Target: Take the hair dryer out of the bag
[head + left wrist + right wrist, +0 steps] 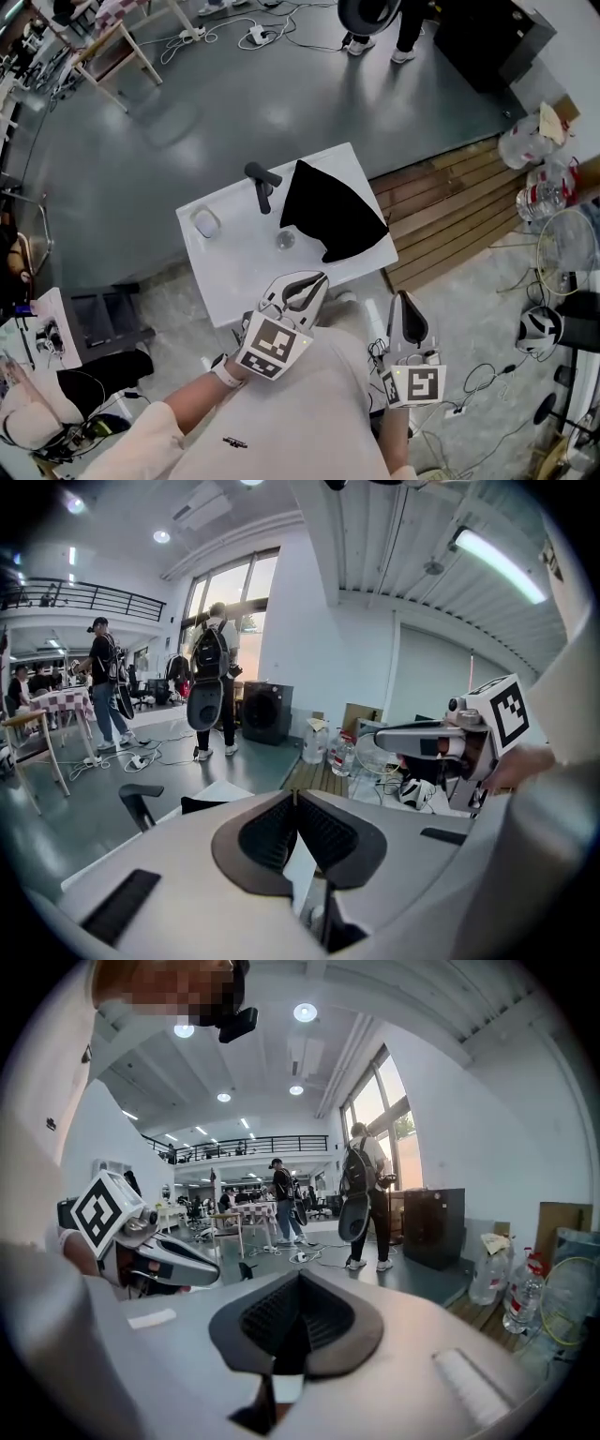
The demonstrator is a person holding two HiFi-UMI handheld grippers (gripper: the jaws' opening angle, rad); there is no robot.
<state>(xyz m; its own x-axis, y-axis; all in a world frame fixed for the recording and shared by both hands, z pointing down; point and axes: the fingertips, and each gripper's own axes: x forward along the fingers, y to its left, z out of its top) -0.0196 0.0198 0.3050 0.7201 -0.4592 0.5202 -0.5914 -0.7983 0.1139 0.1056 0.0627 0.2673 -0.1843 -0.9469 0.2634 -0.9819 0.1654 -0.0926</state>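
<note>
Left tool (pixel 314 279), right tool (pixel 405 300) clenched empty, dark L-shaped hair dryer (pixel 263 184) beside limp black bag (pixel 330 214)

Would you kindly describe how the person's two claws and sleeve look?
The left claw and right claw are white shells tapering to a point, lined with dark ribbed pads. Each carries a cube with black-and-white square markers. The person wears a pale long sleeve.

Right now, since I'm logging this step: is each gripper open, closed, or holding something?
Left gripper: closed, holding nothing.
Right gripper: closed, holding nothing.
</note>
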